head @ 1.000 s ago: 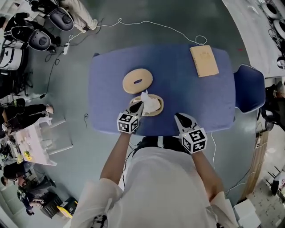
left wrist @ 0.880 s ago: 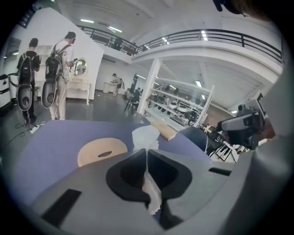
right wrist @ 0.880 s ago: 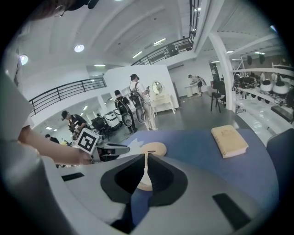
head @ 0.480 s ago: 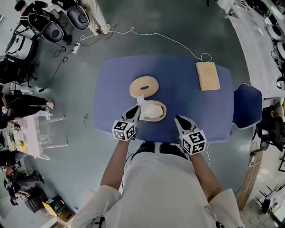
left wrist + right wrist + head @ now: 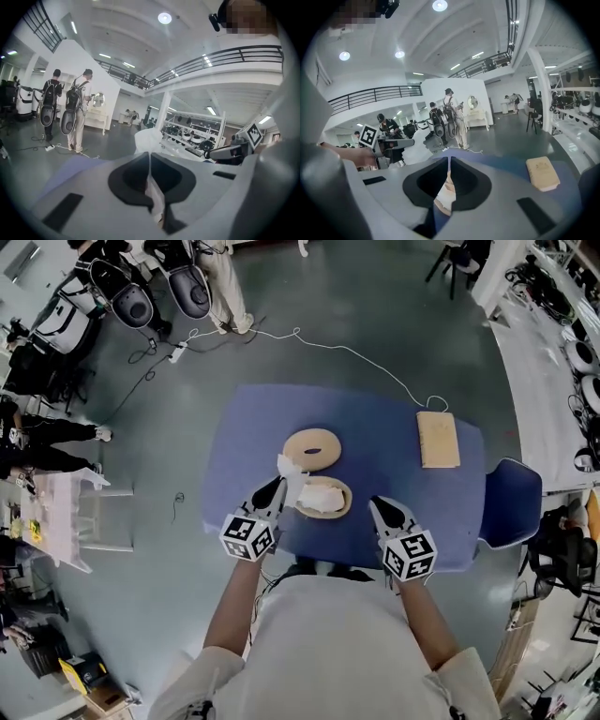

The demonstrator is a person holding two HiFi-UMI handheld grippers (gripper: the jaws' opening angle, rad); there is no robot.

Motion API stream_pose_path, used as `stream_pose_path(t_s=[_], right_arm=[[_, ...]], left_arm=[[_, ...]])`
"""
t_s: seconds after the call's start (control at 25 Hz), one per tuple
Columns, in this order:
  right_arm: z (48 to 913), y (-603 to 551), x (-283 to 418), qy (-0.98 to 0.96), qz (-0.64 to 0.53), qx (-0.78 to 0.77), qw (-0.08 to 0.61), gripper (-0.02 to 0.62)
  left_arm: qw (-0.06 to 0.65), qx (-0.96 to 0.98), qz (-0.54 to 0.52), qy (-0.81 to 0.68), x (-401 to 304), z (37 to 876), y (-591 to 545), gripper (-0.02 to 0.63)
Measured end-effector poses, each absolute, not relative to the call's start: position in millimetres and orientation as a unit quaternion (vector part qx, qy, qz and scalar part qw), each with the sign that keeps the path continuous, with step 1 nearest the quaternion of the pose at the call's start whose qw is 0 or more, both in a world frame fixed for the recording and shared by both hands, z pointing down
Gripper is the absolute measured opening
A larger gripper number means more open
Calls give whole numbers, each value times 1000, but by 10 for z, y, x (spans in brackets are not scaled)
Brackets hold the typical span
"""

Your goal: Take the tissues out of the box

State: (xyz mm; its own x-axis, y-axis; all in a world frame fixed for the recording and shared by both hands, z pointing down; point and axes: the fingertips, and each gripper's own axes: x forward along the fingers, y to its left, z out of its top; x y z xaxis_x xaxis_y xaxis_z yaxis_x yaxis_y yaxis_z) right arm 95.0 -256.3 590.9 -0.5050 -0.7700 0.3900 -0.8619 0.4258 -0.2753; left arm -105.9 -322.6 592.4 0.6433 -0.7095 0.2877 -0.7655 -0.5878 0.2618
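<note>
A round wooden tissue box (image 5: 323, 498) full of white tissues sits on the blue table (image 5: 375, 456), and its ring-shaped lid (image 5: 312, 448) lies just behind it. My left gripper (image 5: 277, 482) is at the box's left edge, shut on a white tissue (image 5: 289, 470) that sticks up from its tips. In the left gripper view the tissue (image 5: 149, 140) is pinched in the closed jaws of the left gripper (image 5: 149, 153). My right gripper (image 5: 375, 502) hovers right of the box, shut and empty. The right gripper view shows the right gripper (image 5: 449, 158) with the box partly behind its jaws.
A flat rectangular wooden block (image 5: 438, 439) lies at the table's far right, also in the right gripper view as the block (image 5: 542, 173). A blue chair (image 5: 511, 502) stands at the table's right end. A white cable (image 5: 347, 351) runs over the floor behind. People stand far off.
My left gripper has drawn left and back from over the box, with the tissue still pinched. The right gripper has held its place beside the box. The head view has shifted.
</note>
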Motion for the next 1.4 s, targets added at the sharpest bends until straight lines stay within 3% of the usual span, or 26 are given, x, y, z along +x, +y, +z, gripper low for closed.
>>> stream_pose_path(t_s=[0.64, 1.4], right_arm=[[4905, -2560, 945, -860, 106, 494, 66, 41], [4592, -2390, 762, -864, 68, 496, 50, 40]], left_arm=[[114, 893, 14, -436, -1372, 4743, -2835, 17], [88, 901, -10, -425, -1573, 4344, -2549, 17]])
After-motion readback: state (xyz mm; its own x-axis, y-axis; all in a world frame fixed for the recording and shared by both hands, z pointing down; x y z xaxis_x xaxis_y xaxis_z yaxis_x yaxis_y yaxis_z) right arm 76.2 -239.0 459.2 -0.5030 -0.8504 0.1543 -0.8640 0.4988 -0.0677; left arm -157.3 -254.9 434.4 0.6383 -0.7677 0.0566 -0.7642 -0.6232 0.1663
